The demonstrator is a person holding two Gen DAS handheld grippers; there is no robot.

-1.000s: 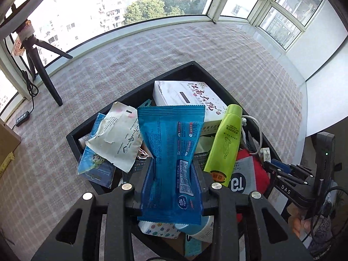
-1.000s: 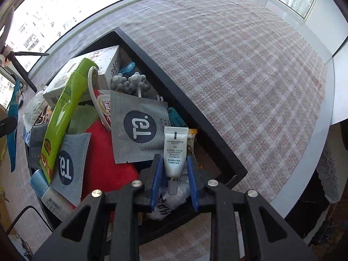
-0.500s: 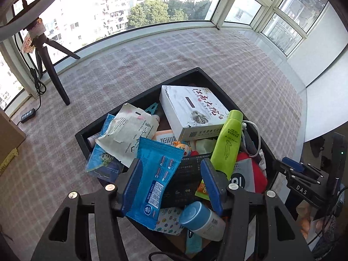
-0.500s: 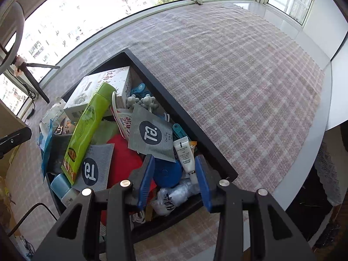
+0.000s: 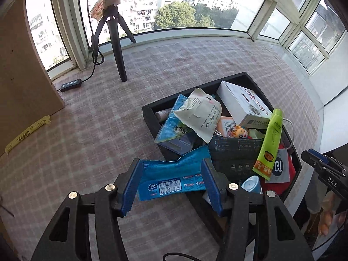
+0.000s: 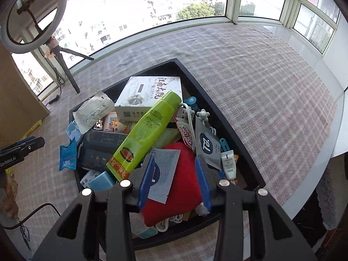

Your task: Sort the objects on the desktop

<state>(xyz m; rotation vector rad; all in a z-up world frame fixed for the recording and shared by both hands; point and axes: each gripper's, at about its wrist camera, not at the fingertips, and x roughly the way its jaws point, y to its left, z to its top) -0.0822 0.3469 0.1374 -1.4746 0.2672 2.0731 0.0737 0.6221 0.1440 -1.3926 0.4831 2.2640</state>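
A black tray (image 5: pixel 150 117) on the checked tablecloth is piled with several items. They include a green bottle (image 5: pixel 270 143), a white box (image 5: pixel 241 104) and a white pouch (image 5: pixel 200 113). A blue packet (image 5: pixel 171 178) lies draped over the tray's left rim, loose below my left gripper (image 5: pixel 170 162), which stands open. In the right wrist view the blue packet (image 6: pixel 68 156) hangs apart from the left gripper's fingers (image 6: pixel 32 144). My right gripper (image 6: pixel 174 159) is open above a red cloth (image 6: pixel 184 187). A small white tube (image 6: pixel 228 164) rests by the tray's right rim (image 6: pixel 217 108).
A tripod (image 5: pixel 115 37) with a ring light (image 6: pixel 32 15) stands at the back left. Beside it are a cardboard box (image 5: pixel 24 82) and a power strip (image 5: pixel 70 84). The table's white edge (image 6: pixel 339 130) runs along the right. Bare cloth surrounds the tray.
My left gripper opened, let go of the blue packet and moved left; the packet dropped onto the tray's rim. My right gripper opened, released the white tube and rose.
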